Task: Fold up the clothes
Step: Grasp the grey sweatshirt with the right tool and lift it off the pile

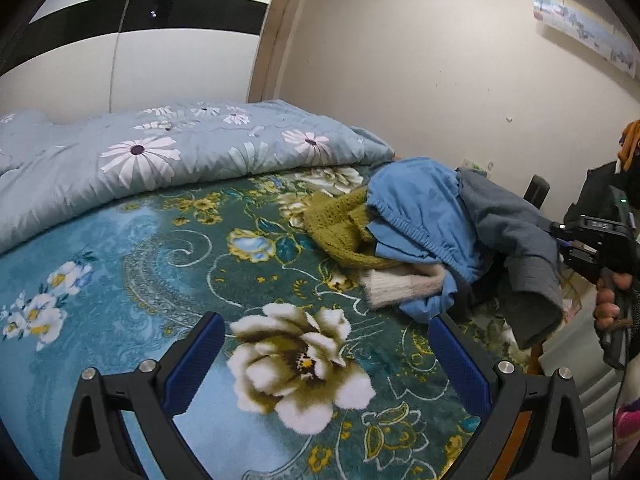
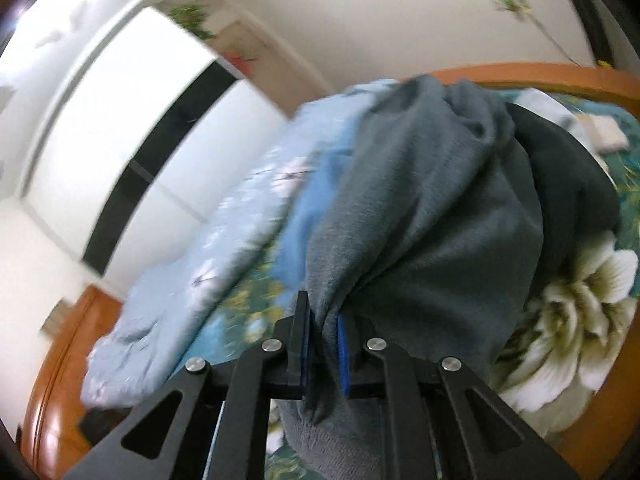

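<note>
1. We hover over the floral blanket [image 1: 120,248], clothes heaped at its far right.
2. Our right gripper [image 2: 324,344] pinches the grey sweater [image 2: 432,208], pulling it off the pile.
3. Our left gripper [image 1: 326,336] gapes wide, holding nothing.

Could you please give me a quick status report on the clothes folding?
Left gripper open, empty, over the floral blanket. Right gripper shut on the grey garment, pulling it from the clothes pile. Nothing folded yet; nothing blocking.
</note>
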The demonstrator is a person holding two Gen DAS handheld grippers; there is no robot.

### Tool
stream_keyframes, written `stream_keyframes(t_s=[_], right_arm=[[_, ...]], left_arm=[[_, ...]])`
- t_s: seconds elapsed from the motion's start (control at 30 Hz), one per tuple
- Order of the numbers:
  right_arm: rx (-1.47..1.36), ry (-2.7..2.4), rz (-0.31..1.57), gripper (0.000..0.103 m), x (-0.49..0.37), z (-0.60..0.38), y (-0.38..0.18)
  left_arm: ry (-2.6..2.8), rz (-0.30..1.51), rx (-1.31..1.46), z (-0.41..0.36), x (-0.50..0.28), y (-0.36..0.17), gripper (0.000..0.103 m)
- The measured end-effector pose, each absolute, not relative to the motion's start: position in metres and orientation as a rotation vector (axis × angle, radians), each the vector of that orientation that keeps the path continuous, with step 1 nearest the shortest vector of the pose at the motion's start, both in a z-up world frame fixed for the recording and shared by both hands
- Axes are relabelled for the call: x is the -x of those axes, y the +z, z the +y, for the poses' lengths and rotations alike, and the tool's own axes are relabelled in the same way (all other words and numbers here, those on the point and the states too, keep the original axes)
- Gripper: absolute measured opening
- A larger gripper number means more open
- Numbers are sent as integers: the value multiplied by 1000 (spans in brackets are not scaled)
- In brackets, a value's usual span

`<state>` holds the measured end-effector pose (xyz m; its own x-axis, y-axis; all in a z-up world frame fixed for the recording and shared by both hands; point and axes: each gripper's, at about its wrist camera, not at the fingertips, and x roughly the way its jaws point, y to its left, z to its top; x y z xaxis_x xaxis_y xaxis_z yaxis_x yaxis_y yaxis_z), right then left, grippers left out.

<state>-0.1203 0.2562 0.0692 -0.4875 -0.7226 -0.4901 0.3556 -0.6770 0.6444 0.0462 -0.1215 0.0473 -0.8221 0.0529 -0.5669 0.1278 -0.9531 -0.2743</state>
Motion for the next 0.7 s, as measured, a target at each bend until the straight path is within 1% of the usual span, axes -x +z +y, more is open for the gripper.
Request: stream_keyframes(t_s=[0.13,0.37,0.53,0.7], right_arm=[[-919,-2092,-602,11,85,242,105],[-717,-1952,-563,11,26,195,202],[-613,-1829,-471,11,-25,129,262],[-570,-1633,-430,11,-74,47,292]], left_arm=[[-2912,518,-869,-136,-71,60,103],[-2859,611,-716,-187,-130,85,103],[-2792,668,-610,-233,-184,97,103],[-2669,686,-479,-291,-264,108,103]])
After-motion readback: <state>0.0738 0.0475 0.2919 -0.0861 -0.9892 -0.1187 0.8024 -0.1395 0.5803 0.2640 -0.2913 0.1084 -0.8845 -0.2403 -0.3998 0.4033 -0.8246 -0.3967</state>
